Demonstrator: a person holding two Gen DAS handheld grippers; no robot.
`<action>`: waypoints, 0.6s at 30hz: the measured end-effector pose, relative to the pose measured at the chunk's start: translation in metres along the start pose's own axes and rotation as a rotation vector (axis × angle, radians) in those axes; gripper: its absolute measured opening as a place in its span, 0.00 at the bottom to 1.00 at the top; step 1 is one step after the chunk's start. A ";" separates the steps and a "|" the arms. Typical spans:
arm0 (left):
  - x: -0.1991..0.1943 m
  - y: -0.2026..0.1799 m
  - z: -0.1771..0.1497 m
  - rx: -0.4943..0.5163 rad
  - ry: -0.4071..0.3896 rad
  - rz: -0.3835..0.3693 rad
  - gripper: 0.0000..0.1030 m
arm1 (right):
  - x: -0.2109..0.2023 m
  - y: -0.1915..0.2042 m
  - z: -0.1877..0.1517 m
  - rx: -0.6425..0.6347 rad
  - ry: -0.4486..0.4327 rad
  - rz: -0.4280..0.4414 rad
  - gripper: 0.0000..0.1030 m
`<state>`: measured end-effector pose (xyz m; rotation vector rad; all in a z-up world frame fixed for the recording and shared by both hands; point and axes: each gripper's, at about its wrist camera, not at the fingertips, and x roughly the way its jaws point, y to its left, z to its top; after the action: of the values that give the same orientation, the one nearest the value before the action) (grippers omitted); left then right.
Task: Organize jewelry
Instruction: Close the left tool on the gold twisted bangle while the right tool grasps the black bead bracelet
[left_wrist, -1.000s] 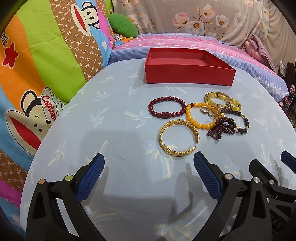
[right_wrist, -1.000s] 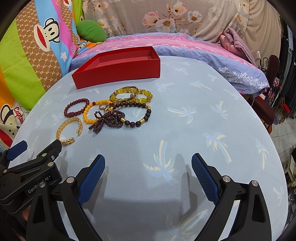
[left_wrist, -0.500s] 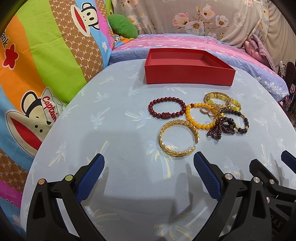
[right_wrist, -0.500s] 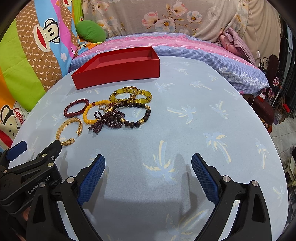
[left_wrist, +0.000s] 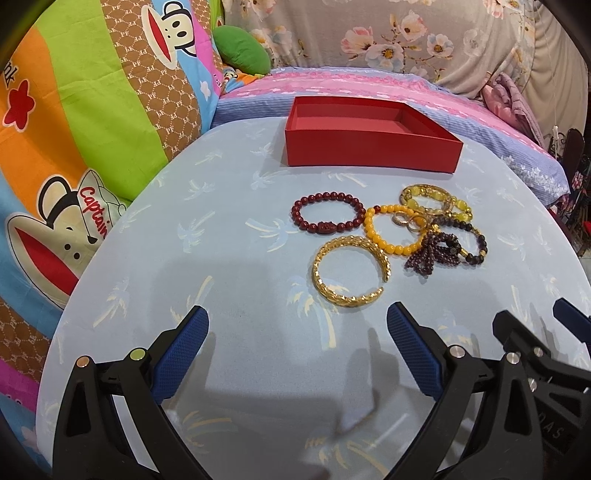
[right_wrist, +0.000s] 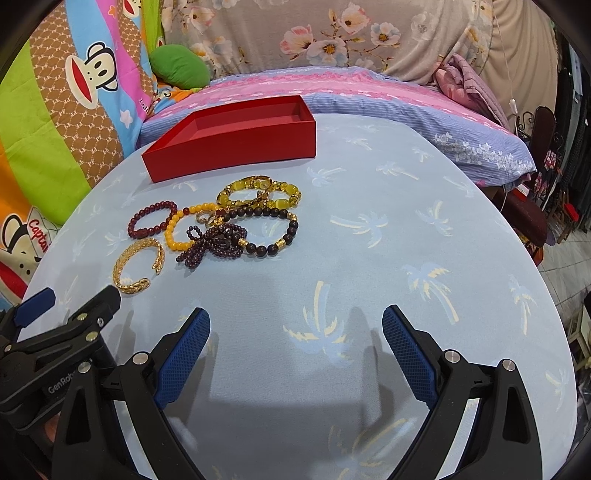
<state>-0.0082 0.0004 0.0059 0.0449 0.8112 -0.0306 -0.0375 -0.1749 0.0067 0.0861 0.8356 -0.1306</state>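
Note:
An empty red box (left_wrist: 369, 149) (right_wrist: 236, 147) stands at the far side of a round table. Before it lies a cluster of jewelry: a gold bangle (left_wrist: 325, 286) (right_wrist: 129, 258), a dark red bead bracelet (left_wrist: 327, 218) (right_wrist: 152, 218), an orange bead bracelet (left_wrist: 388, 229), a yellow stone bracelet (left_wrist: 436, 199) (right_wrist: 258, 192), a purple bead bunch (left_wrist: 436, 251) (right_wrist: 214, 243) and a dark bead bracelet (right_wrist: 269, 232). My left gripper (left_wrist: 297, 325) is open, just short of the gold bangle. My right gripper (right_wrist: 295, 325) is open, right of the cluster.
The table has a light blue palm-print cloth (right_wrist: 406, 240). Colourful cartoon pillows (left_wrist: 74, 129) press against its left edge. A bed with pink and blue bedding (right_wrist: 369, 96) lies behind. Furniture and a floor drop show at the right (right_wrist: 535, 221).

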 end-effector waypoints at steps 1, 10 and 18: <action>-0.001 -0.001 0.000 0.009 0.004 -0.006 0.90 | 0.000 -0.001 0.000 0.003 0.001 0.001 0.88; 0.003 -0.002 0.013 -0.009 0.053 -0.077 0.92 | 0.001 -0.016 0.010 0.029 0.039 -0.006 0.88; 0.031 -0.014 0.035 0.003 0.100 -0.080 0.91 | 0.010 -0.018 0.030 0.041 0.048 -0.018 0.88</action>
<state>0.0378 -0.0157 0.0066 0.0172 0.9125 -0.1063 -0.0111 -0.1972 0.0190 0.1210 0.8820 -0.1633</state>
